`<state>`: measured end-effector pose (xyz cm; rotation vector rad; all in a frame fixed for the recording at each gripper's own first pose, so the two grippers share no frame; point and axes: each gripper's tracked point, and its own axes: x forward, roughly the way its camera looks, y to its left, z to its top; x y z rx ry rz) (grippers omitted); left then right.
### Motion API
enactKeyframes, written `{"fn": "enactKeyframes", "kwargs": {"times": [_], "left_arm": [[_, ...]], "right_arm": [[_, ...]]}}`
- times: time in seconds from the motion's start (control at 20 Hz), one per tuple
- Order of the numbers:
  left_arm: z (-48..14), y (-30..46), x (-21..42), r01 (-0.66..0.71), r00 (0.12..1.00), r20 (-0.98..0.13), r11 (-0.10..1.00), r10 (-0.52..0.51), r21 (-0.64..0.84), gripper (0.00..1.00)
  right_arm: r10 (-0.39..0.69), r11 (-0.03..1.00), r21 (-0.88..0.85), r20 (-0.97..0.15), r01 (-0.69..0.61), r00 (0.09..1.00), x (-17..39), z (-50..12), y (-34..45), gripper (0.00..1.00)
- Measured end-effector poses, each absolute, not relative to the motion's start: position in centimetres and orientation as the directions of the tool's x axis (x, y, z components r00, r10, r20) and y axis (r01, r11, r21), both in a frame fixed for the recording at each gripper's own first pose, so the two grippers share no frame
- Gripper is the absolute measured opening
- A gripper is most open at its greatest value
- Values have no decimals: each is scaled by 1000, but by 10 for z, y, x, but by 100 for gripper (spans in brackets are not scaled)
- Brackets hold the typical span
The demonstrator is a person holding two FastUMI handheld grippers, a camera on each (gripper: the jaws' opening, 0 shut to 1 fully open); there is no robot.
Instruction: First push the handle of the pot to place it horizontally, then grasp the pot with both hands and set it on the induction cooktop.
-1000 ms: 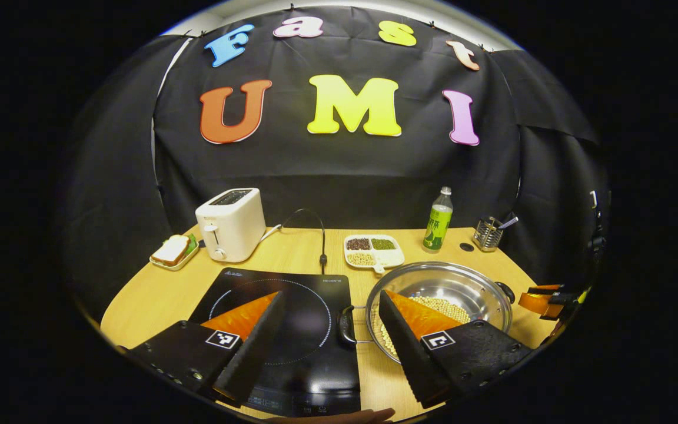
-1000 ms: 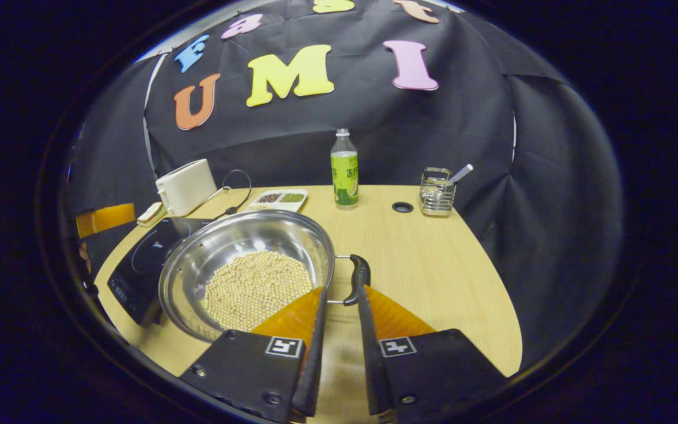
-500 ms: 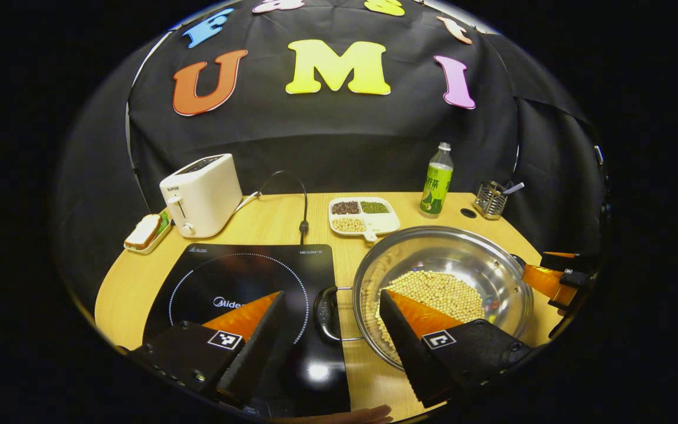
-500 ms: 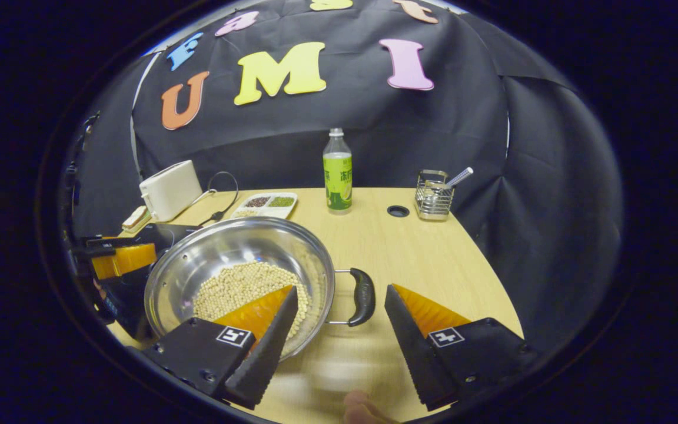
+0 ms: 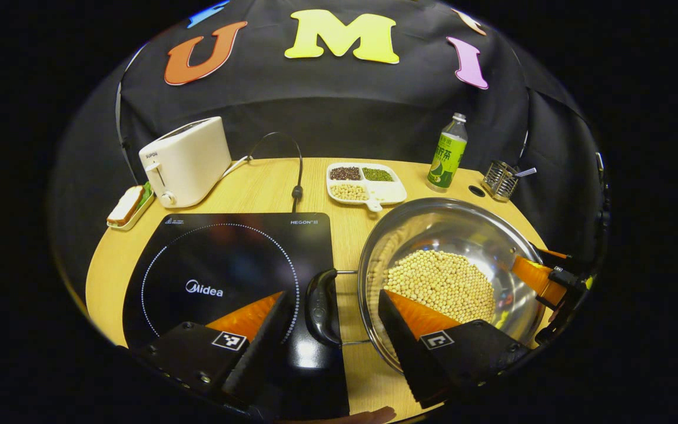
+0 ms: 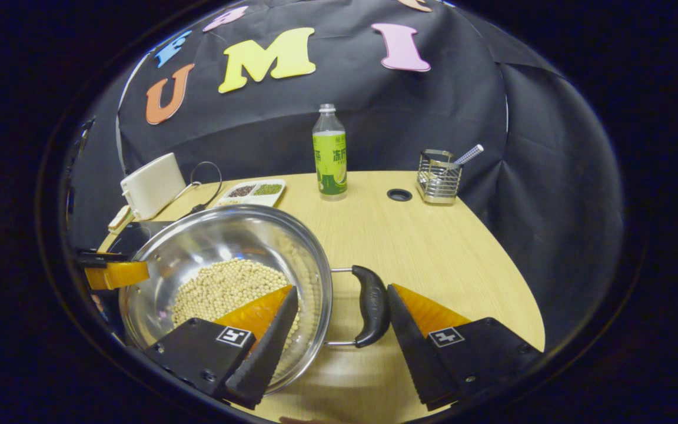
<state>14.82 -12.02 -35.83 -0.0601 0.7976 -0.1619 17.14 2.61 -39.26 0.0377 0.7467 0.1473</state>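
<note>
A steel pot [image 5: 451, 229] holding soybeans [image 5: 439, 282] sits on the wooden table, right of the black induction cooktop [image 5: 221, 265]. The pot's left black handle [image 5: 322, 306] overhangs the cooktop's edge. My left gripper [image 5: 333, 297] is open, its fingers either side of that handle, one over the cooktop and one over the pot's rim. In the right gripper view the pot [image 6: 227, 241] is at lower left and its right handle [image 6: 371, 306] lies between the fingers of my open right gripper [image 6: 342, 291]. Each gripper appears across the pot in the other's view: right gripper [image 5: 542, 280], left gripper [image 6: 115, 274].
At the back stand a white toaster [image 5: 186, 162], a plate with a sandwich [image 5: 129, 206], a divided dish of beans [image 5: 365, 184], a green bottle [image 5: 448, 154] and a wire holder [image 5: 501, 179]. A black cable [image 5: 298, 176] runs to the cooktop. Bare table [image 6: 433, 247] lies right of the pot.
The right gripper opened from nearly shut and now straddles the right handle. The left gripper moved forward and down, bringing the left handle between its fingers.
</note>
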Motion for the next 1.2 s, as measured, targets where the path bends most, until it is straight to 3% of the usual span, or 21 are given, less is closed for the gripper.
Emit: {"fn": "enactKeyframes", "kwargs": {"times": [0.1, 0.15, 0.2, 0.25, 0.35, 0.4, 0.5, 0.55, 0.6, 0.7, 0.75, 0.85, 0.9, 0.95, 1.2], "left_arm": [[-360, -117, 148, 112, 684, -714, 988, -152, -104, 89], [-360, -116, 150, 106, 686, -713, 989, -147, -102, 99], [-361, -116, 150, 103, 685, -714, 989, -146, -103, 84], [-360, -116, 150, 101, 687, -712, 989, -145, -104, 82], [-359, -117, 150, 101, 688, -711, 989, -145, -104, 78], [-359, -122, 149, 119, 683, -711, 986, -167, -117, 77], [-360, -124, 150, 112, 675, -721, 987, -158, -112, 62], [-360, -123, 150, 116, 676, -721, 988, -152, -100, 62], [-362, -122, 150, 114, 674, -724, 989, -146, -94, 73], [-362, -122, 148, 104, 676, -722, 989, -145, -101, 50], [-360, -123, 147, 98, 679, -719, 990, -144, -106, 60], [-362, -123, 148, 93, 689, -712, 991, -135, -99, 59], [-362, -122, 149, 89, 693, -710, 992, -128, -92, 69], [-362, -122, 150, 91, 696, -706, 992, -128, -90, 58], [-363, -122, 149, 81, 712, -690, 991, -130, -103, 59]], "right_arm": [[134, 991, 86, -675, -103, 726, 173, -392, 24, 89], [131, 991, 91, -676, -94, 725, 174, -392, 23, 82], [126, 992, 93, -676, -85, 726, 174, -392, 21, 85], [120, 993, 94, -678, -76, 726, 175, -393, 19, 84], [124, 992, 102, -678, -74, 724, 177, -395, 19, 69], [130, 991, 104, -679, -82, 723, 176, -394, 20, 69], [130, 991, 89, -689, -95, 713, 175, -397, 21, 70], [134, 991, 80, -699, -110, 703, 174, -400, 21, 68], [140, 990, 82, -697, -115, 704, 175, -401, 21, 70], [138, 990, 94, -689, -100, 712, 178, -402, 20, 69], [134, 991, 99, -691, -91, 710, 178, -403, 21, 68], [125, 992, 108, -693, -70, 710, 176, -404, 21, 69], [123, 992, 106, -689, -69, 714, 173, -404, 22, 68], [122, 992, 106, -685, -67, 719, 171, -403, 20, 70], [138, 988, 139, -647, -63, 750, 172, -402, 20, 68]]}}
